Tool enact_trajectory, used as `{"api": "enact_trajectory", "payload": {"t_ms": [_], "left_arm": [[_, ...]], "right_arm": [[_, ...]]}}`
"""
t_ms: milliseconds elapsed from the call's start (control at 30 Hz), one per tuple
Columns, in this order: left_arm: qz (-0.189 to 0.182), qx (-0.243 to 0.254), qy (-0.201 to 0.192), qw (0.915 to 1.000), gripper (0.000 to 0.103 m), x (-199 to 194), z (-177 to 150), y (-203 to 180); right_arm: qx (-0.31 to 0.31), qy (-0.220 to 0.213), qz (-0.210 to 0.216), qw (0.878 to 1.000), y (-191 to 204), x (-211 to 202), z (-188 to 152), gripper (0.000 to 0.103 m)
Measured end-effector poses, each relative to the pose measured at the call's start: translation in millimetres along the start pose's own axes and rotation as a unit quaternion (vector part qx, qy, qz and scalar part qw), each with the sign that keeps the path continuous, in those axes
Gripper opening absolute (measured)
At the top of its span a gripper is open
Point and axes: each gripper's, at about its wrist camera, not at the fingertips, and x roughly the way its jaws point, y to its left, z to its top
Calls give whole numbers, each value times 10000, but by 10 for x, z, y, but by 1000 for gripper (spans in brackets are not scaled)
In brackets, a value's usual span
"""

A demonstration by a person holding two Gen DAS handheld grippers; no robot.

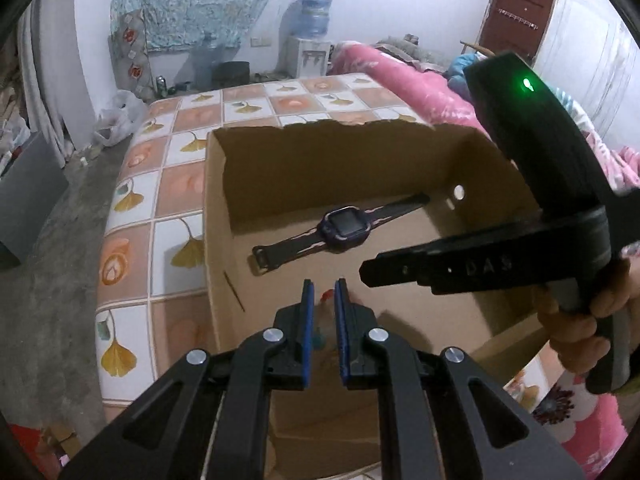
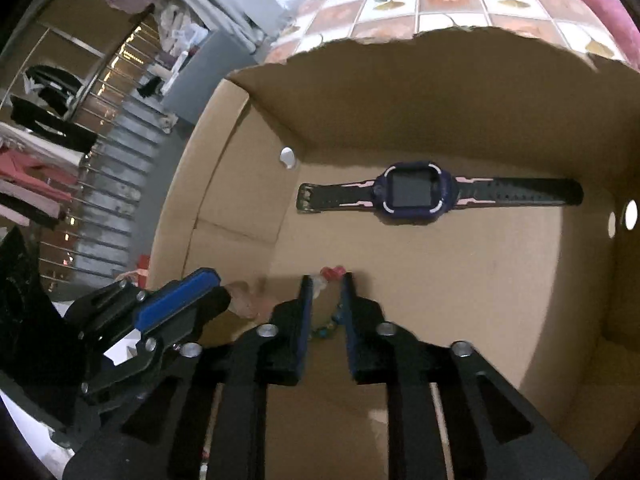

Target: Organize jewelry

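A purple and black smartwatch (image 1: 344,227) lies flat on the floor of an open cardboard box (image 1: 216,216); it also shows in the right wrist view (image 2: 416,196). A beaded bracelet (image 2: 326,304) with red, clear and green beads hangs between the fingers of both grippers, just above the box floor; it shows in the left wrist view (image 1: 325,320) too. My left gripper (image 1: 323,292) is narrowly closed around it. My right gripper (image 2: 326,280) is narrowly closed around it too. The right gripper body (image 1: 520,264) reaches in from the right.
The box (image 2: 240,184) sits on a tiled-pattern cloth (image 1: 160,184) over a bed. A pink blanket (image 1: 400,76) lies at the back right. A water dispenser (image 1: 312,40) stands by the far wall. The left gripper (image 2: 176,300) shows at the lower left of the right wrist view.
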Motion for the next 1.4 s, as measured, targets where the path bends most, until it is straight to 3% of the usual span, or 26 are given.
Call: {"api": "enact_trajectory", "payload": {"t_ms": [133,267,333,400,533,700,833,1000,1133,1400], "left_arm": [[87,-7,-174,9998,13,-121,-50,49],[128,-230,-410,9988,29,-337,-122,155],[-63,-507,-606,9969,32,-513,-199,229],[-39,-781,-796,9938,61,-661,-280,288],[-132,-1339,-1005,9858,70,-861,-482,428],[-647,-2020,-665,9750,71,-711,-707,538],[-1020,-2438,-481,9632,71,-529,-758,553],[-1517,-2547,-626,9530,71,-485,-706,523],[-1608,-2487,-710,9525,71,-467,-621,498],[-1509,-2232,-784,9598,71,-368,-452,433]], "right_arm": [[-128,-362,0,9993,37,-200,-84,32],[-298,-992,34,9946,-15,-604,-259,36],[-342,-1349,172,9901,-70,-858,-452,39],[-360,-1709,507,9833,-141,-1123,-728,46],[-488,-1979,941,9745,-260,-1425,-1308,55],[-107,-1506,797,9853,-450,-1154,-1673,57],[223,-1216,747,9895,-568,-895,-1596,57],[238,-1222,527,9908,-610,-922,-1494,57],[285,-1173,592,9909,-658,-901,-1452,57],[424,-1276,684,9886,-808,-914,-1461,57]]}}
